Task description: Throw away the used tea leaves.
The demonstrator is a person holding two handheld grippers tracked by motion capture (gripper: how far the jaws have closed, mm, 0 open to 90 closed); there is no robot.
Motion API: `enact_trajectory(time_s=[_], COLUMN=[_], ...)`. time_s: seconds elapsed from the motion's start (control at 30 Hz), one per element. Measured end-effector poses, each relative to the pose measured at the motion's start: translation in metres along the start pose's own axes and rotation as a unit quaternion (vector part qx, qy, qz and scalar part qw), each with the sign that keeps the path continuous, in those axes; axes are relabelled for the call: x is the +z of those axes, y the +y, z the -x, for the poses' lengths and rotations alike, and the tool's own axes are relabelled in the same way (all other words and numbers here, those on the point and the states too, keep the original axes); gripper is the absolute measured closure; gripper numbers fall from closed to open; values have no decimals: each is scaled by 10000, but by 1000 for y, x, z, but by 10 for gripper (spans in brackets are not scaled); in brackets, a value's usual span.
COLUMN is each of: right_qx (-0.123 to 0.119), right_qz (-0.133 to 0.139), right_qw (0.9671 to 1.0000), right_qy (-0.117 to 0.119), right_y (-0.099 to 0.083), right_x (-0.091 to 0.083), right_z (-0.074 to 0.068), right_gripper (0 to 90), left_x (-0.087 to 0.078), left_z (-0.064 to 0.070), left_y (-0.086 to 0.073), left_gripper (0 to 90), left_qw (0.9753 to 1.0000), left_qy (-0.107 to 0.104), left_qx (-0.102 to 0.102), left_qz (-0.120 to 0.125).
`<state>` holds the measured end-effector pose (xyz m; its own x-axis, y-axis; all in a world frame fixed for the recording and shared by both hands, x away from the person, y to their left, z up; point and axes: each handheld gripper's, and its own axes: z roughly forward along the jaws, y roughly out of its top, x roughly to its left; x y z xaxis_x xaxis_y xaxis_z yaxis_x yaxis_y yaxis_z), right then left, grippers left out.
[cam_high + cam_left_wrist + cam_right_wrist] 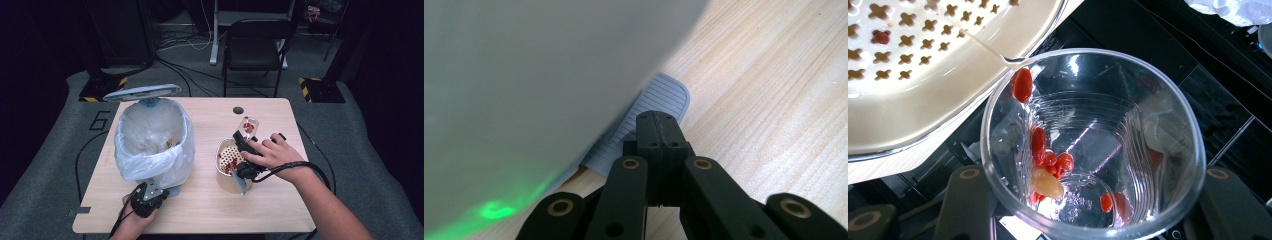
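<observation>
A white pedal bin (152, 142) lined with a white bag stands at the table's left, its lid (142, 92) raised. My left gripper (146, 196) is shut, and its tips (659, 131) rest on the bin's ribbed blue-grey pedal (665, 94). My right gripper (246, 146) is shut on a clear plastic cup (248, 125), tipped over a cream strainer bowl (223, 170). Inside the cup (1088, 150), red berries (1050, 161) and a pale yellow piece cling to the wall. The strainer (923, 85) holds a few red berries on its cross-shaped holes.
The wooden table (200, 210) has bare surface in front of and behind the strainer. A small dark hole (238, 110) sits near its far edge. A black chair (255, 45) and floor cables lie beyond the table.
</observation>
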<state>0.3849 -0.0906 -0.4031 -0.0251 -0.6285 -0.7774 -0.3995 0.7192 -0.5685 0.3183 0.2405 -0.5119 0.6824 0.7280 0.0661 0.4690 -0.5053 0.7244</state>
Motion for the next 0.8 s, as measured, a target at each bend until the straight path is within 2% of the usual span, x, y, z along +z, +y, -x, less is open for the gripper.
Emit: enact_trajectory(time_s=[0.27, 0.43, 0.8], right_qx=[14, -60, -75], right_qz=[27, 18, 48], right_qw=[10000, 9999, 9999], right_qy=[-61, -125, -110], right_y=[0, 0, 1], right_x=[-1, -2, -3], right_z=[2, 3, 5], right_gripper=[433, 433, 433], left_x=[0, 0, 0], left_z=[0, 0, 0], left_y=[0, 0, 0], left_gripper=[900, 900, 900], left_qw=[10000, 10000, 10000], left_qy=[0, 0, 0], left_qx=[6, -2, 2], left_qz=[-9, -9, -10])
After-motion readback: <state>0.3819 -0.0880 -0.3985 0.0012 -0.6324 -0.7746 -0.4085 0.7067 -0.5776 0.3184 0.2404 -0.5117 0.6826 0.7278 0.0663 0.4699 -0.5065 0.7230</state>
